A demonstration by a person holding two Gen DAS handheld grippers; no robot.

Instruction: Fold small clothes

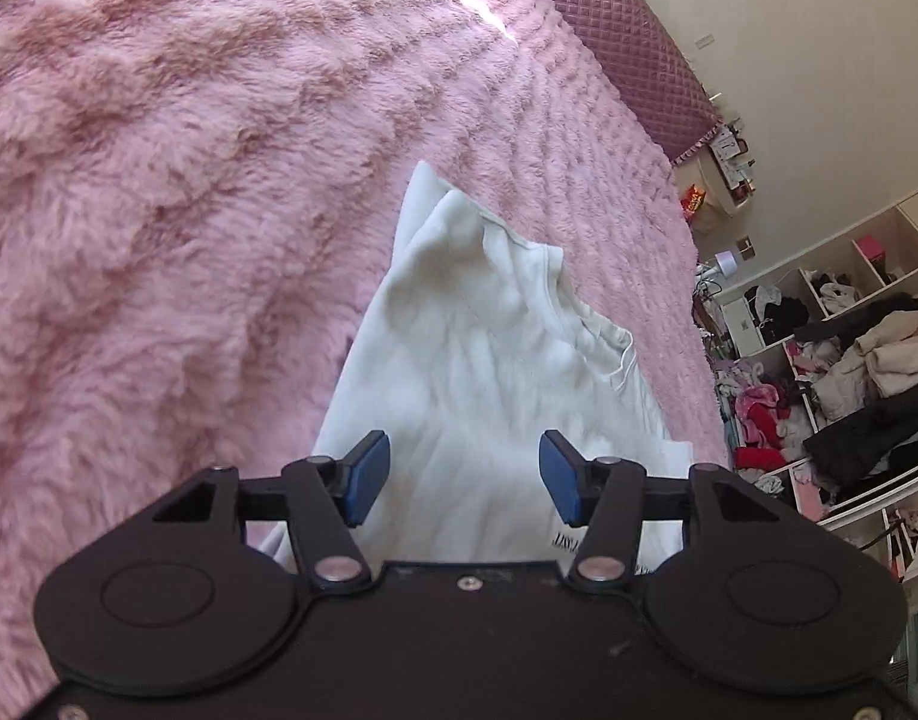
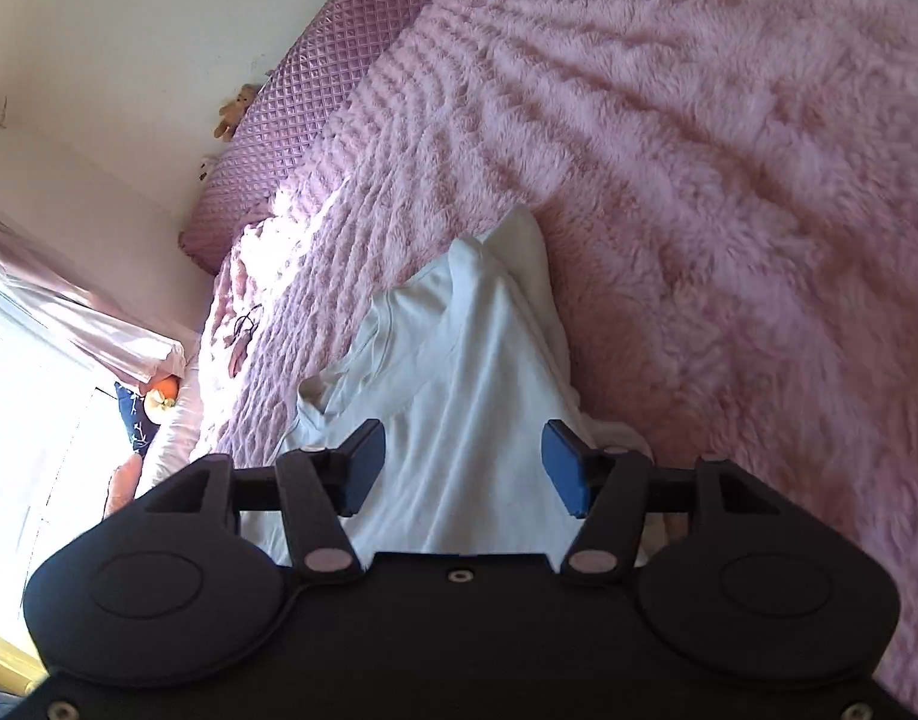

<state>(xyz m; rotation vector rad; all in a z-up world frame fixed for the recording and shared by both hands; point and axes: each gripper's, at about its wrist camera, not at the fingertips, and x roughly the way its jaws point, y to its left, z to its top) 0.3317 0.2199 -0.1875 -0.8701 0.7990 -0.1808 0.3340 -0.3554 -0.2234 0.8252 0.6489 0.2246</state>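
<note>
1. One white garment of soft, matte knit is seen spread on a bed, creased into long shallow folds and drawn up to a rumpled peak at its far end; a ribbed hem and a loose cord are shown along one edge.
2. The bed is covered by a pink blanket of long shaggy pile, combed into wavy ridges; behind it a purple headboard quilted in small diamonds is set against a cream wall.
3. Each gripper is built of matte black plastic plates and link arms with round metal pivots, and is tipped with flat blue pads.
4. The near part of the garment is hidden beneath both gripper bodies, so its full outline cannot be made out; small dark lettering by the left gripper's base is cut off and unreadable.
5. Shelves heaped with clothes are blurred at the edge of the left view; a window in the right view is washed out by glare.
6. The left gripper is held spread above the garment, nothing pinched, the cloth lying below and ahead of the pads.
7. The right gripper is likewise spread and empty, the garment stretching forward from beneath it.
</note>
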